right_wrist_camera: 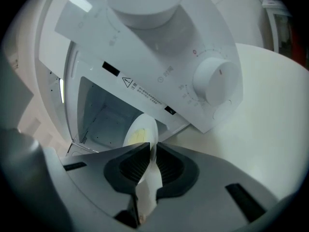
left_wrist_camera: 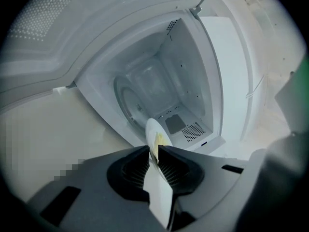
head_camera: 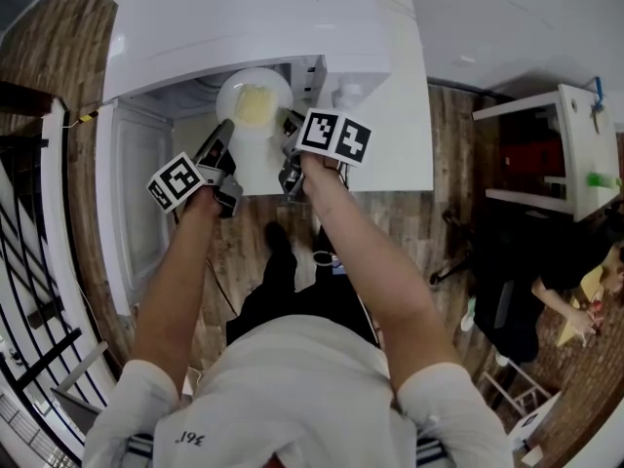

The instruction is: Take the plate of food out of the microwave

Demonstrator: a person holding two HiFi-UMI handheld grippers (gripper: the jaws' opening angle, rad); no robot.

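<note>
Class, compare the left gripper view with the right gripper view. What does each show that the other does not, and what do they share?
Only the left gripper view shows deep into the microwave, with its round turntable and the dotted door swung open. Only the right gripper view shows the control panel with its dials. Both show the white plate edge-on with yellow food on it. Its rim is clamped in the jaws of the left gripper and the right gripper.

Glossy white plate, smooth matt-white microwave — floor of worn wood planks.
</note>
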